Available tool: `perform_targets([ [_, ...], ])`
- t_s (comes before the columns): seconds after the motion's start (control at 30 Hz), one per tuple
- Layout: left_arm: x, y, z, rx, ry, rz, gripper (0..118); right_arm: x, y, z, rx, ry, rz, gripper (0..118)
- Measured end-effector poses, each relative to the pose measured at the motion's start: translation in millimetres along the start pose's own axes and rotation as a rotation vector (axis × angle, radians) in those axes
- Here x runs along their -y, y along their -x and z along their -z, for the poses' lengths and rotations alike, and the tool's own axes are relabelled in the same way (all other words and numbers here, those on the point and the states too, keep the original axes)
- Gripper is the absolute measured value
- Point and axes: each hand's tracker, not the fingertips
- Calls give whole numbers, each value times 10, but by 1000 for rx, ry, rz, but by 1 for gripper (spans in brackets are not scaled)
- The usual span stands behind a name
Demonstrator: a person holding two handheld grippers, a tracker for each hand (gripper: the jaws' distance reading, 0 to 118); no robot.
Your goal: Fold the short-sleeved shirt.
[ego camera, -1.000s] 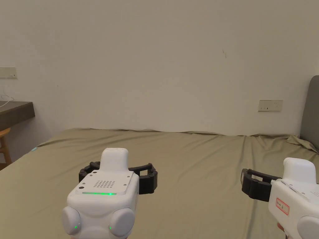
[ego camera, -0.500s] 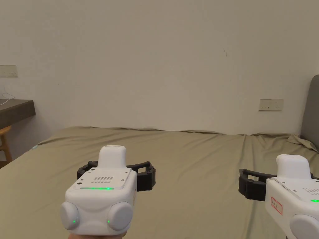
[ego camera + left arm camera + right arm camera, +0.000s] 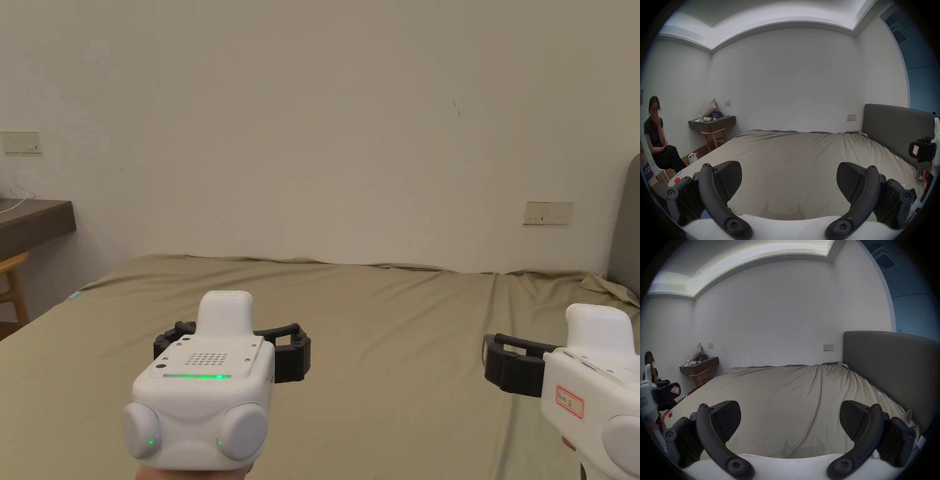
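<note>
Up front, low in the head view, the left gripper point(image 3: 232, 344) hangs above the olive bed sheet point(image 3: 387, 325), a green light strip glowing on its white body. Its jaws stand wide apart with nothing between them, as its own view shows point(image 3: 789, 180). At the lower right edge of the head view the right gripper point(image 3: 500, 369) hovers over the sheet too; its jaws are likewise spread wide and empty in its own view point(image 3: 790, 419). A red-bordered label point(image 3: 570, 401) sits on its white shell, the writing too small to read. Smaller red-edged stickers mark each gripper's jaw side, also unreadable.

No shirt can be made out on the sheet; where it lies cannot be told.

At right stands a grey headboard point(image 3: 893, 128), with a wall socket point(image 3: 549, 212) beside it. At far left of the left gripper view a person point(image 3: 656, 136) sits near a wall shelf point(image 3: 713, 124) and a wooden chair point(image 3: 714, 138).
</note>
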Motion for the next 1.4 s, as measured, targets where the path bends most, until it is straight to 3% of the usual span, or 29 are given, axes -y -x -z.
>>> perform_targets([
  [0.87, -29, -13, -4, 2, 14, -12, 118, -38, -78, 75, -2, 22, -26, 118],
  [1.0, -16, -17, -7, 8, 16, -16, 118, -25, -33, 72, 35, 19, -44, 118],
  [1.2, 13, -14, 1, 9, 24, -17, 118, 15, -53, 40, -3, -15, -28, 118],
  [1.4, 10, -27, -13, 14, 25, -22, 118, 161, 42, -64, 20, -137, -128, 118],
])
